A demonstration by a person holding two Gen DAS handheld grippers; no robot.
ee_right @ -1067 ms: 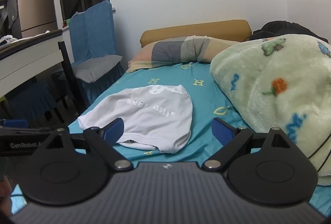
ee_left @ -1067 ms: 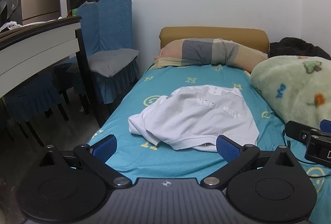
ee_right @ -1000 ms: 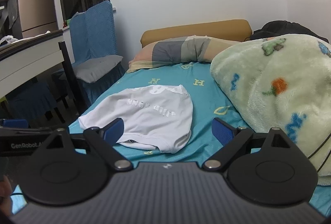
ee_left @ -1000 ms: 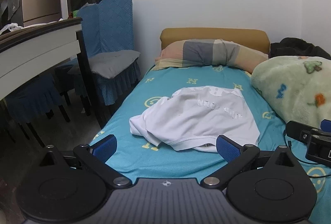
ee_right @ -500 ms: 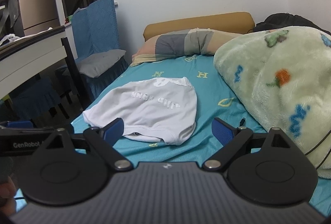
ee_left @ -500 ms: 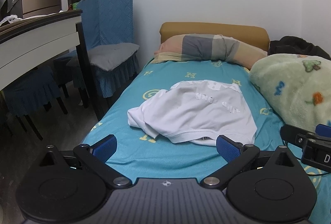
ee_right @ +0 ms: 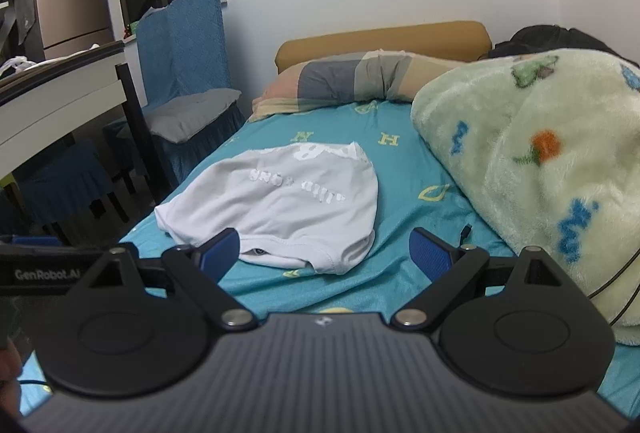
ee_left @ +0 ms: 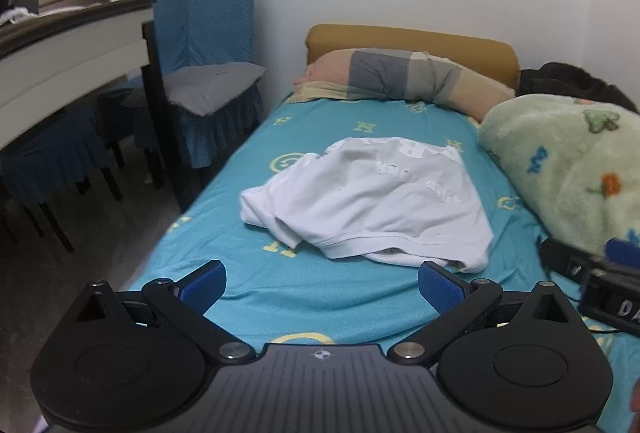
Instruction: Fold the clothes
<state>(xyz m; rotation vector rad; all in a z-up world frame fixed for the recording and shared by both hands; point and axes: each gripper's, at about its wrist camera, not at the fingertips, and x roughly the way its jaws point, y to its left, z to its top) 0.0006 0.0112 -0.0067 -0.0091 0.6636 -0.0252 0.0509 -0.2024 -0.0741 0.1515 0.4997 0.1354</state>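
Small bedroom, white walls, single bed (ee_left: 328, 297) under a turquoise sheet with yellow letters and smiley prints. Lying rumpled near the middle of the sheet: a white T-shirt (ee_left: 372, 201) (ee_right: 288, 205), pale lettering across the fabric, hem toward the cameras, one edge bunched into folds on the side nearer the floor. Not yet folded, touched by neither tool.

Hovering above the foot of the bed, short of the hem: left gripper (ee_left: 322, 283), blue pads spread wide with only bare sheet between them. Just beside it, right gripper (ee_right: 324, 253), likewise spread wide and holding nothing; its left pad overlaps the shirt's hem in the right wrist view, though contact cannot be judged.

Beyond the shirt, at the head of the bed: a striped pillow (ee_left: 400, 81) in peach, grey and beige against a tan headboard (ee_right: 384, 37). Heaped along the wall side, near the shirt: a pale green fleece blanket (ee_right: 540, 161) with cartoon prints. Off the other side, on the floor: a blue-covered chair (ee_left: 204, 73) with a grey cushion, tucked beside a white-edged table (ee_left: 68, 53).
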